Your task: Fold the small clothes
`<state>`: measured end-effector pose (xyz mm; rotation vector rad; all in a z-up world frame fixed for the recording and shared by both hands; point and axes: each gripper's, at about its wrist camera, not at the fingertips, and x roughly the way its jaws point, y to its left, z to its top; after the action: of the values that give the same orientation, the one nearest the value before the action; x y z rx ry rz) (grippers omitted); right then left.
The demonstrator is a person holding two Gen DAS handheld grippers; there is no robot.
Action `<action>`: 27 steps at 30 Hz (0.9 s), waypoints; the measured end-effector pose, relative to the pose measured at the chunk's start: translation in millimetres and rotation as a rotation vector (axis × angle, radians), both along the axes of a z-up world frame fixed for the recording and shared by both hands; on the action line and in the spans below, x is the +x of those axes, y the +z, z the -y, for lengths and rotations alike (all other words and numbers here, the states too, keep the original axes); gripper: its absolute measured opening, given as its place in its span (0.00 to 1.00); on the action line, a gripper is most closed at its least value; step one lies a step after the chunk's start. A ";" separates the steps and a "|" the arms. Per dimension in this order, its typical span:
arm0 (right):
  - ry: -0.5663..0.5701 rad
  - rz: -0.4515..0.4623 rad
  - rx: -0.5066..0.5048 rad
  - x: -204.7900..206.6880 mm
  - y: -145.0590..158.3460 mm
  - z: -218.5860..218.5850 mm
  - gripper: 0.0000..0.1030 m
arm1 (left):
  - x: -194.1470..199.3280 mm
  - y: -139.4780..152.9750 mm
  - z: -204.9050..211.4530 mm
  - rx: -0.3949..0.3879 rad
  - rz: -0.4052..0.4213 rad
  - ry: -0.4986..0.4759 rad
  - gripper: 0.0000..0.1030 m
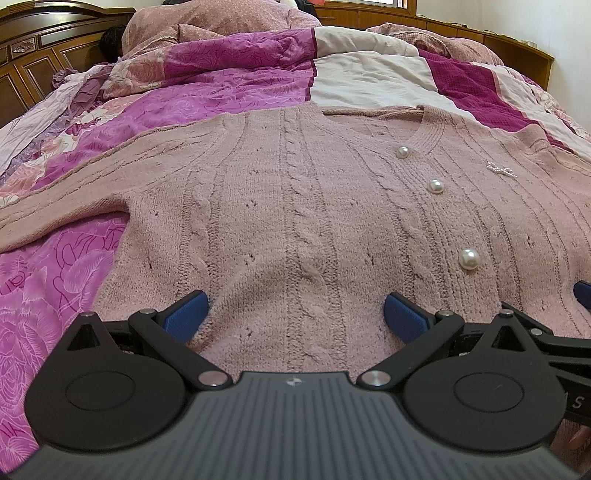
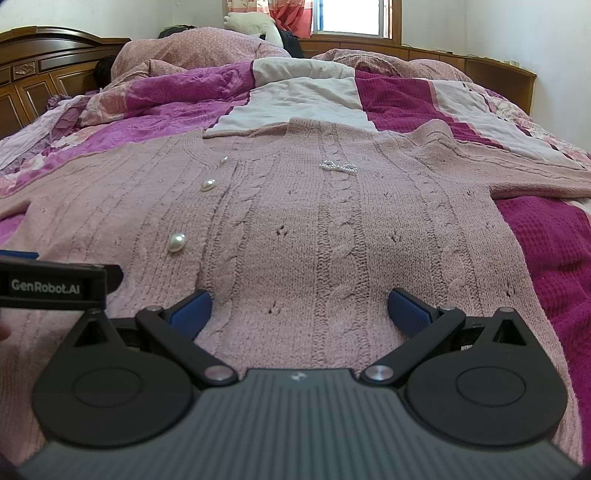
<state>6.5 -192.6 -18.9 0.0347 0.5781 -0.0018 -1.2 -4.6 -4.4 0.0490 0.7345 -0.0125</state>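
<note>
A pink cable-knit cardigan (image 1: 295,192) with pearl buttons (image 1: 436,185) lies spread flat, front up, on the bed, its neck away from me. Its left sleeve (image 1: 85,184) stretches out left; in the right wrist view the other sleeve (image 2: 517,173) runs right. My left gripper (image 1: 295,314) hovers open over the lower left half of the cardigan, blue pads (image 1: 186,314) wide apart, nothing between them. My right gripper (image 2: 299,312) hovers open over the lower right half of the cardigan (image 2: 332,229). Each gripper shows at the other view's edge.
A purple and magenta floral quilt (image 1: 221,85) covers the bed under the cardigan. Bunched pink bedding (image 2: 207,48) lies at the far end, with a dark wooden headboard (image 2: 40,70) at far left. A window (image 2: 351,18) and wooden ledge stand behind.
</note>
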 end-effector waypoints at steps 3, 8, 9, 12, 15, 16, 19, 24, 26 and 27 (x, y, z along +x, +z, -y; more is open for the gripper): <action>0.000 0.000 0.000 0.0 -0.1 -0.1 1.00 | 0.0 0.0 0.0 0.000 0.000 0.000 1.00; 0.000 0.001 0.000 0.1 -0.2 0.1 1.00 | 0.1 0.3 -0.1 0.000 0.000 0.000 1.00; 0.000 0.001 0.000 0.1 -0.3 0.0 1.00 | -0.1 0.1 0.1 0.000 0.000 0.000 1.00; 0.000 0.001 -0.001 0.1 -0.3 0.0 1.00 | -0.1 0.1 0.1 0.000 0.001 0.000 1.00; 0.000 0.002 -0.001 0.3 -1.0 0.3 1.00 | -2.8 2.6 -1.4 0.000 0.003 -0.001 1.00; 0.000 0.002 -0.001 0.5 -1.6 0.3 1.00 | -2.5 4.7 -2.4 -0.001 0.004 -0.001 1.00; 0.000 0.002 -0.001 1.0 -3.6 0.4 1.00 | -2.8 4.8 -2.4 -0.001 0.003 -0.001 1.00; -0.002 -0.003 -0.001 -0.6 0.1 -0.2 1.00 | -2.5 4.7 -2.4 -0.001 0.003 -0.001 1.00; -0.004 -0.005 0.000 -1.1 2.2 0.6 1.00 | -2.4 4.6 -2.3 -0.001 0.003 -0.001 1.00; -0.003 -0.005 0.001 1.1 0.6 1.7 1.00 | -2.6 4.6 -2.2 -0.001 0.003 -0.001 1.00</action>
<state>7.5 -194.4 -18.3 0.0364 0.5832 -0.0047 -3.8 -2.4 0.2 0.0487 0.7314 -0.0134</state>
